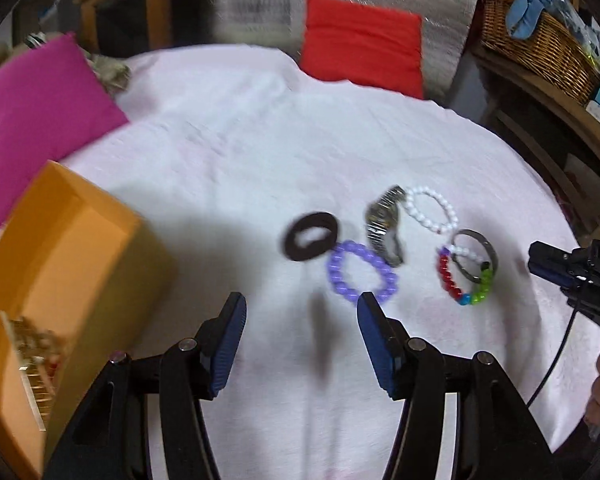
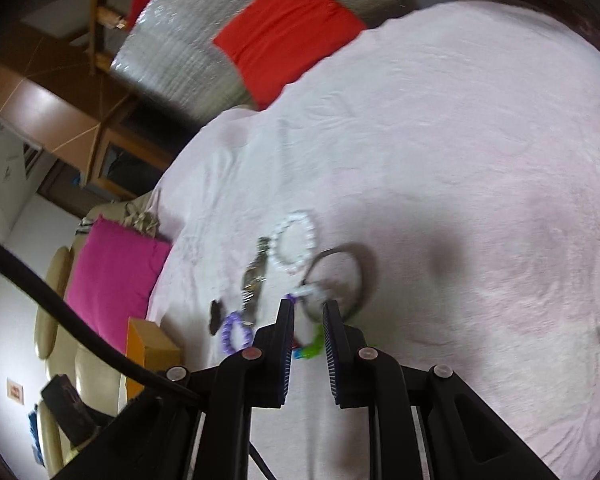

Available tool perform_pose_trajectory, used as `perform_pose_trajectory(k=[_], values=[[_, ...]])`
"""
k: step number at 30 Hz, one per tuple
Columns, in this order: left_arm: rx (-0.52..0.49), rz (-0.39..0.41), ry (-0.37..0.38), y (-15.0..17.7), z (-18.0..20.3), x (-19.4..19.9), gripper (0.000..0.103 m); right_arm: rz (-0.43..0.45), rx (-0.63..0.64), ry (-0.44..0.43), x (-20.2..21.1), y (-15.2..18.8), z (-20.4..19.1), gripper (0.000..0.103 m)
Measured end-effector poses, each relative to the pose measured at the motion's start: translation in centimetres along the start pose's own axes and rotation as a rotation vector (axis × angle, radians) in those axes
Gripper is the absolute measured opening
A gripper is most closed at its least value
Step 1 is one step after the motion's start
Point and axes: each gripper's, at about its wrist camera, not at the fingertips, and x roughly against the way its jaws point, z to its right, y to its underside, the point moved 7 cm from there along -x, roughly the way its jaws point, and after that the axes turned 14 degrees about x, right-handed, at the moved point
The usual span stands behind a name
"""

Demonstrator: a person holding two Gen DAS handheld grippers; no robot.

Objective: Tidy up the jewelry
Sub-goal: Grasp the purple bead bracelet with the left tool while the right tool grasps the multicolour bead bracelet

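Jewelry lies on a white-pink bedsheet (image 1: pixel 240 152): a black hair tie (image 1: pixel 309 241), a purple bead bracelet (image 1: pixel 361 276), a metal watch (image 1: pixel 385 226), a white bead bracelet (image 1: pixel 431 209), a grey bangle (image 1: pixel 476 254) and a multicolour bead bracelet (image 1: pixel 458 280). An orange box (image 1: pixel 60 280) with gold pieces inside stands at the left. My left gripper (image 1: pixel 300 306) is open and empty, just short of the purple bracelet. My right gripper (image 2: pixel 309 308) is narrowly open above the multicolour bracelet (image 2: pixel 312 344) and bangle (image 2: pixel 340 280), holding nothing. It shows at the right edge of the left wrist view (image 1: pixel 556 268).
A magenta cushion (image 1: pixel 36 120) lies at the back left and a red cushion (image 1: pixel 364 46) at the back. A wicker basket (image 1: pixel 540 48) sits on a wooden shelf at the right. A cable (image 2: pixel 60 312) crosses the right wrist view.
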Motion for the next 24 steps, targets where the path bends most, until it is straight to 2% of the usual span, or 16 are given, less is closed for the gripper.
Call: perform_pose_trajectory(k=[6,10,11,17,24], values=[[-0.029,-0.051,0.008,0.3,1.3,-2.1,0.056,-0.025,-0.054,0.006,-1.1,-0.7,2.4,0.025],[-0.05,-0.084,0.016,0.6,2.1,-3.5,0.036,-0.055,-0.053,-0.039,-2.4,-0.7,1.9,0.025],[-0.06,-0.087,0.018,0.7,2.3,-3.7,0.035,-0.061,-0.052,-0.05,-2.6,-0.6,1.6,0.025],[-0.054,-0.09,0.048,0.6,2.7,-3.8,0.035,-0.121,-0.045,-0.072,-3.9,0.6,0.3,0.025],[-0.041,-0.121,0.059,1.1,2.9,-4.5,0.036,-0.182,-0.076,-0.045,-5.6,2.4,0.0,0.025]])
